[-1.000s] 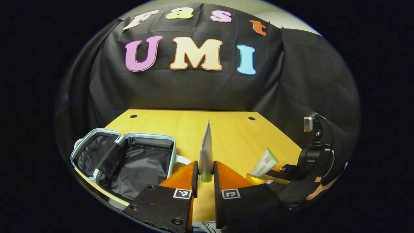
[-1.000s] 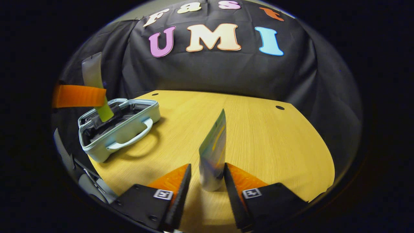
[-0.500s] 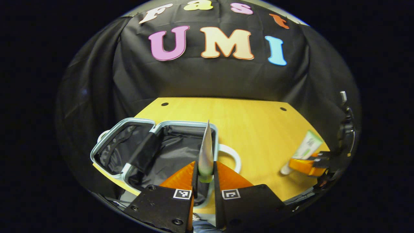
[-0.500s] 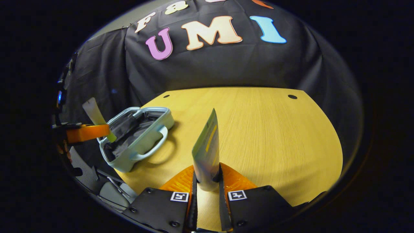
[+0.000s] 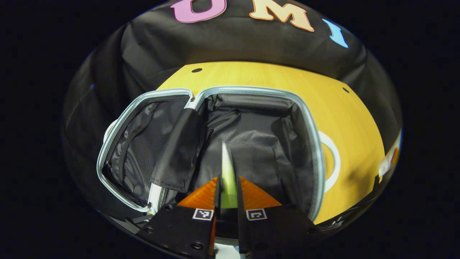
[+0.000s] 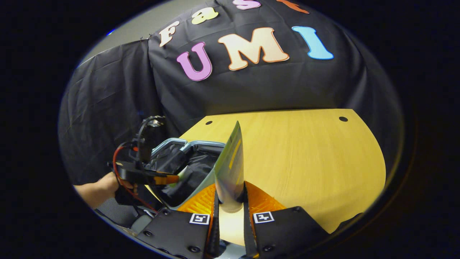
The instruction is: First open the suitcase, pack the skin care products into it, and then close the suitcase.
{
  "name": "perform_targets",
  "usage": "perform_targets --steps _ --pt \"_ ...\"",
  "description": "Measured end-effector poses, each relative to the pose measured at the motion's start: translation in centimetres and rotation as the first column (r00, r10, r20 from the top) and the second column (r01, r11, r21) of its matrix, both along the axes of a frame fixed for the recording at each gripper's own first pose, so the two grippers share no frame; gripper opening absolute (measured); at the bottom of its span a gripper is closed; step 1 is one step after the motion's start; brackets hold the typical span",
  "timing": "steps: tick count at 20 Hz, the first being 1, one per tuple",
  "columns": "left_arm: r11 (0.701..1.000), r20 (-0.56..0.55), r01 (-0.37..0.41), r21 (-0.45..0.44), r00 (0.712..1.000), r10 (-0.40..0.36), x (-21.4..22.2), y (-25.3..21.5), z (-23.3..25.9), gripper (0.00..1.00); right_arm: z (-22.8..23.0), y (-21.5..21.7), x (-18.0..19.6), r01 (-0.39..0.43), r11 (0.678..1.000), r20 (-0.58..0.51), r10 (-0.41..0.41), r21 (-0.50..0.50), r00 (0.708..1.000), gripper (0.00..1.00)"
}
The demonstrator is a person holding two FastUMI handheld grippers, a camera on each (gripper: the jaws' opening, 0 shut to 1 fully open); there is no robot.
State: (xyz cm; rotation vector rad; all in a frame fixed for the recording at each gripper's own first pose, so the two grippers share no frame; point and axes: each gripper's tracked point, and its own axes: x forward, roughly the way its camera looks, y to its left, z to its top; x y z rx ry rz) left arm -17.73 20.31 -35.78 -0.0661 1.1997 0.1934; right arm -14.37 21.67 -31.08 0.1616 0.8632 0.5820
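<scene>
In the left gripper view our left gripper (image 5: 228, 196) clamps both fingers on a slim tube with a green cap end (image 5: 226, 172), seen edge-on as a thin pale wedge that points down into the suitcase (image 5: 316, 158). We judge the opening step done: the case lies unzipped on the wooden table (image 5: 273, 77), both halves splayed flat. The packing is only starting (we see no product lying on the lining yet), and closing is all still ahead.

In the right gripper view our right gripper (image 6: 230, 208) is closed on a second tube (image 6: 230, 169), flattened toward its crimped top, glossy, with a yellow streak of print on its side. It hangs just beside the near edge of the case. Farther off in that view a hand (image 6: 97, 189) holds the other gripper over the open case.

The case itself is a rounded hard shell in pale blue-grey with a light trim along each rim and a white loop handle (image 5: 332, 162) on its right side. Inside is crinkled black fabric lining (image 5: 251, 140), slightly shiny, with a loose flap (image 5: 181, 151) draped across the hinge and a meshy pocket (image 5: 140, 140) in the left half. The tabletop is smooth, light-grained wood.
</scene>
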Motion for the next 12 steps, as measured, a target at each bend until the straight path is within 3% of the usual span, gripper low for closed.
perform_targets --steps 3,6,9,12 --pt "1.0 0.012 0.025 -0.011 1.0 -0.025 0.7 0.2 0.0 0.16 0.1 2.9 -0.9 -0.044 0.999 -0.015 0.044 0.011 0.999 0.29" --pt "0.999 0.12 0.009 -0.046 0.993 -0.004 1.9 0.4 2.6 0.19 -0.3 6.0 -1.9 -0.094 0.995 -0.048 0.095 0.035 0.994 0.26" --pt "0.997 0.267 -0.024 -0.074 0.963 0.043 2.9 1.9 7.1 1.0 -0.6 9.6 -2.5 -0.139 0.988 -0.072 0.144 0.071 0.987 0.29" --pt "0.995 0.433 -0.074 -0.068 0.896 0.096 3.9 4.9 12.9 0.93 -2.2 13.0 -3.9 -0.179 0.98 -0.121 0.189 0.088 0.974 0.29"
